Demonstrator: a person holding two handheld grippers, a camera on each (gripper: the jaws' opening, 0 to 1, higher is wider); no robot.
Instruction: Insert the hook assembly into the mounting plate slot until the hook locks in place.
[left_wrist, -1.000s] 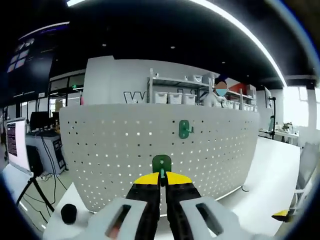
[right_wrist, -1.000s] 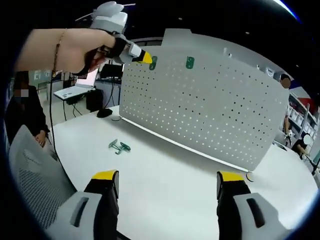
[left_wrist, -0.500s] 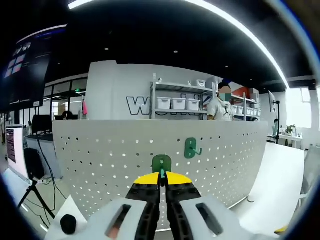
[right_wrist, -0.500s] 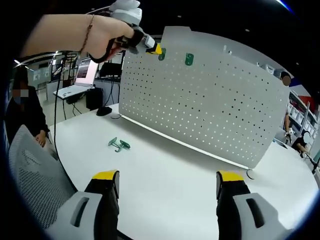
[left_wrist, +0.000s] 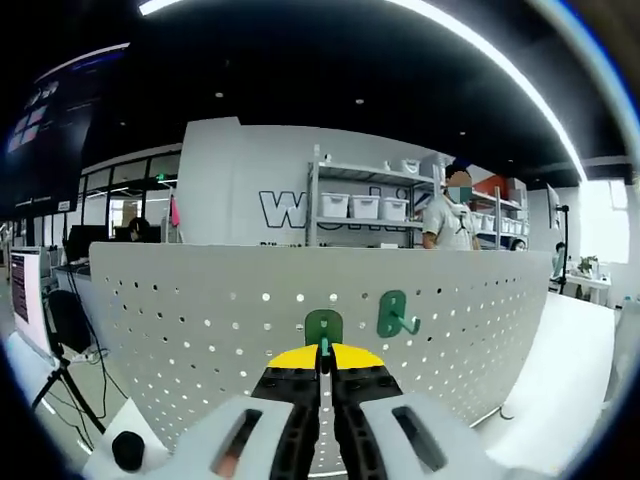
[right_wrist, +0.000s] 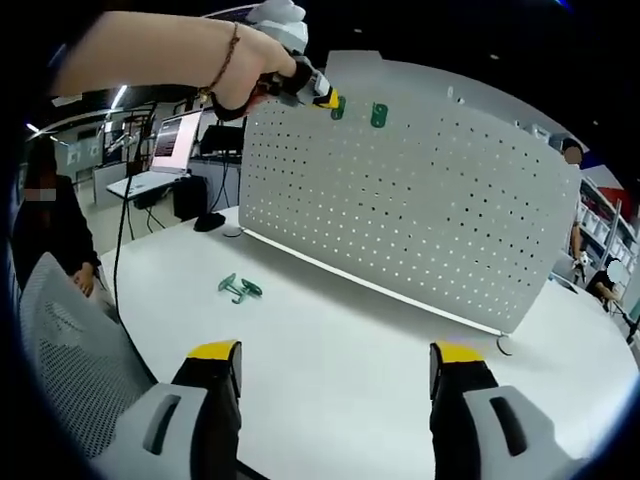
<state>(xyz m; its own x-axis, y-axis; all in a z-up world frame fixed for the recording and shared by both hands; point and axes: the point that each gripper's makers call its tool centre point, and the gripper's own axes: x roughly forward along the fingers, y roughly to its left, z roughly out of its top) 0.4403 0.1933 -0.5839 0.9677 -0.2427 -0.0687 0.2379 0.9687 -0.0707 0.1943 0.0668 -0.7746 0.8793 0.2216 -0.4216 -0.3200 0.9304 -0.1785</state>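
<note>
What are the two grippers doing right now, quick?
Left gripper: shut on a green hook, held up near the top of the white pegboard.
Right gripper: open, holding nothing, above the white table.

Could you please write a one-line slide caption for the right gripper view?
Left gripper holds a green hook at the pegboard beside a mounted hook.

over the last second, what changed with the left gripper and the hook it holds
In the right gripper view, the left gripper carried its green hook along the top of the pegboard toward the hook already mounted, and is now just beside it. It stayed shut on its hook throughout. The right gripper stayed open over the table, and the spare hooks lie where they were.
</note>
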